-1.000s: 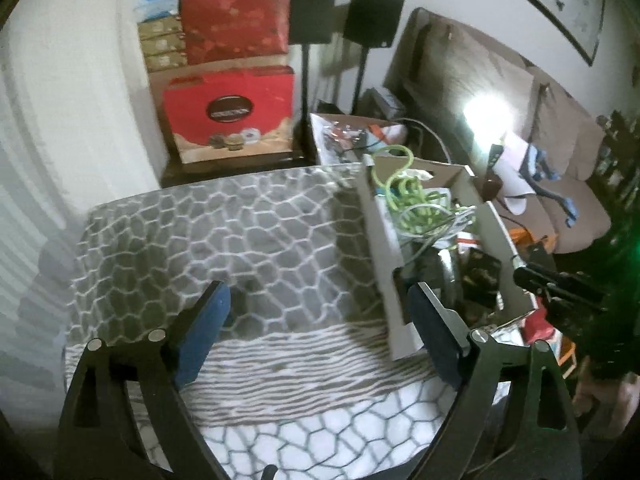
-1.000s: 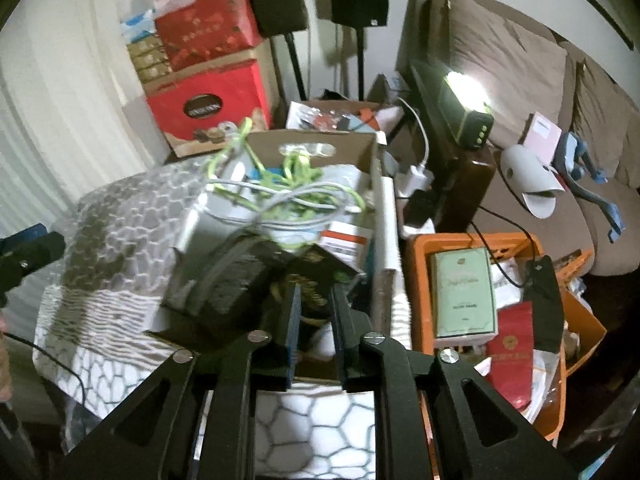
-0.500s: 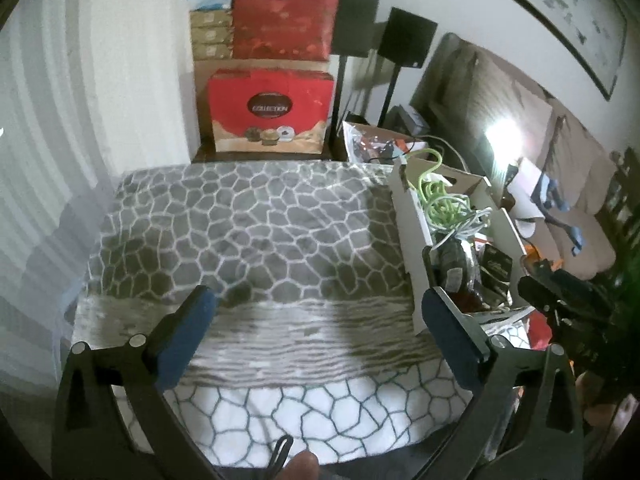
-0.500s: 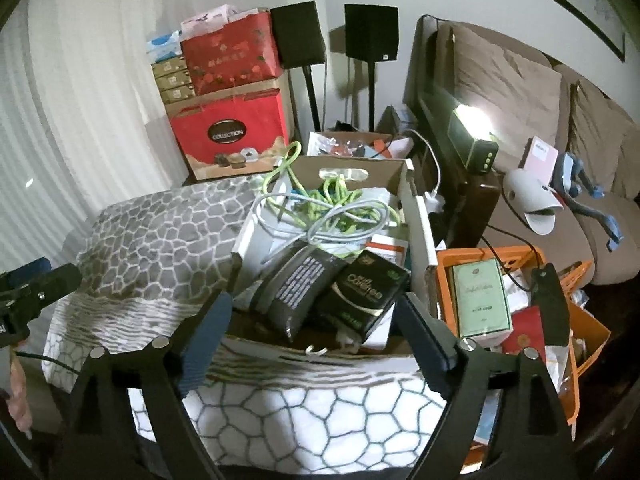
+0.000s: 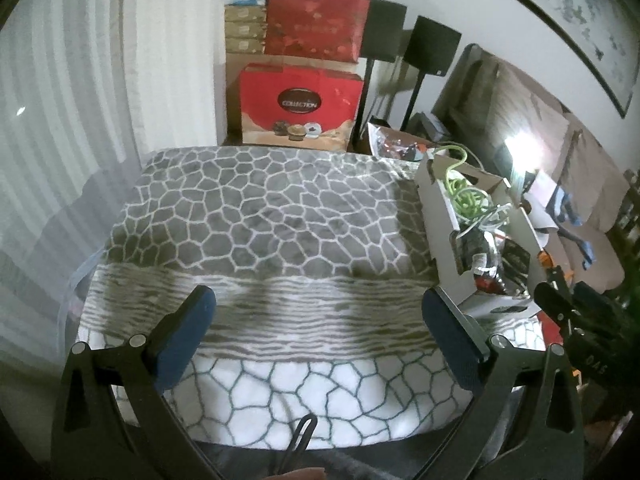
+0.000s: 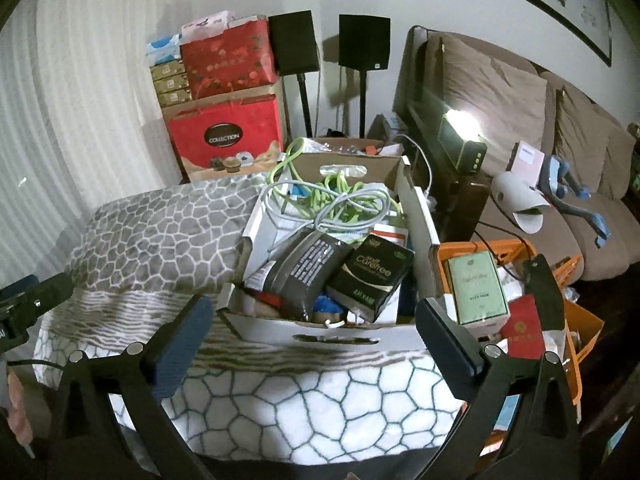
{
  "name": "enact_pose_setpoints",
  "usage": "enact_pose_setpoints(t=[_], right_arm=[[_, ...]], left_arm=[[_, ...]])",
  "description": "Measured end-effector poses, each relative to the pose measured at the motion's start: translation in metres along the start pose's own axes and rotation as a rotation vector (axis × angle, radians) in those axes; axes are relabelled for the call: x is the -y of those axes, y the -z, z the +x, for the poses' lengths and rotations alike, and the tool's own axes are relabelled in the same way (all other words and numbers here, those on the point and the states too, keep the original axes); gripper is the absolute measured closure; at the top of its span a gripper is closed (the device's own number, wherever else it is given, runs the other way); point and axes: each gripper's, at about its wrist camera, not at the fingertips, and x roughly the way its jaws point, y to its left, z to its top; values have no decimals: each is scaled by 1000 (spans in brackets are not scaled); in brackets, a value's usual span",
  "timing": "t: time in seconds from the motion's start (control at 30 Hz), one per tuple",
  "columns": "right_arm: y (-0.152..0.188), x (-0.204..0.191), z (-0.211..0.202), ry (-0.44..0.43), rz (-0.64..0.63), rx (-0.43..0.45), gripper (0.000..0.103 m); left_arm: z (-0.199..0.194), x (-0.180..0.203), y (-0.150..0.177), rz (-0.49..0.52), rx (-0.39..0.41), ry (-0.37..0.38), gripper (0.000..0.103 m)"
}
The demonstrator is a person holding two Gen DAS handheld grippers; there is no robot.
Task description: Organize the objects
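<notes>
While both sets of blue pads are spread wide w/ nothing between them, the right gripper (image 6: 310, 330) hangs just in front of the near wall of the cardboard box (image 6: 332, 334), and the left gripper (image 5: 318, 332) hangs over bare blanket (image 5: 256, 216), well apart from the box (image 5: 444, 232), which sits at the blanket's right side in the left view. Right pads (image 6: 182, 344) sit above the white-and-teal edge of the blanket (image 6: 152, 236).

Inside the box, front to back: a dark grey pouch (image 6: 306, 266) w/ white print leaning against a black Carefree box (image 6: 370, 276), some blue and red bits under them, then a tangle of green cable (image 6: 340, 190) and white cable (image 6: 352, 216) toward the back wall w/ its handle cutout.

Right of the box, touching or nearly so, an orange crate (image 6: 588, 324) holds a pale green carton (image 6: 476, 288) and a red packet (image 6: 522, 332). Behind: a red Collection gift box (image 6: 226, 138) w/ more boxes stacked on top, two black speakers (image 6: 364, 42) on stands, a brown sofa (image 6: 500, 92), a lit lamp (image 6: 464, 142).
</notes>
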Motion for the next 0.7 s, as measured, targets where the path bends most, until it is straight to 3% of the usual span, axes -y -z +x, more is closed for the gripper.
enact_pose_setpoints(t=[0.7], right_arm=[[18, -6, -4, 11, 18, 15, 1]], left_arm=[[3, -8, 18, -9, 4, -23, 0]])
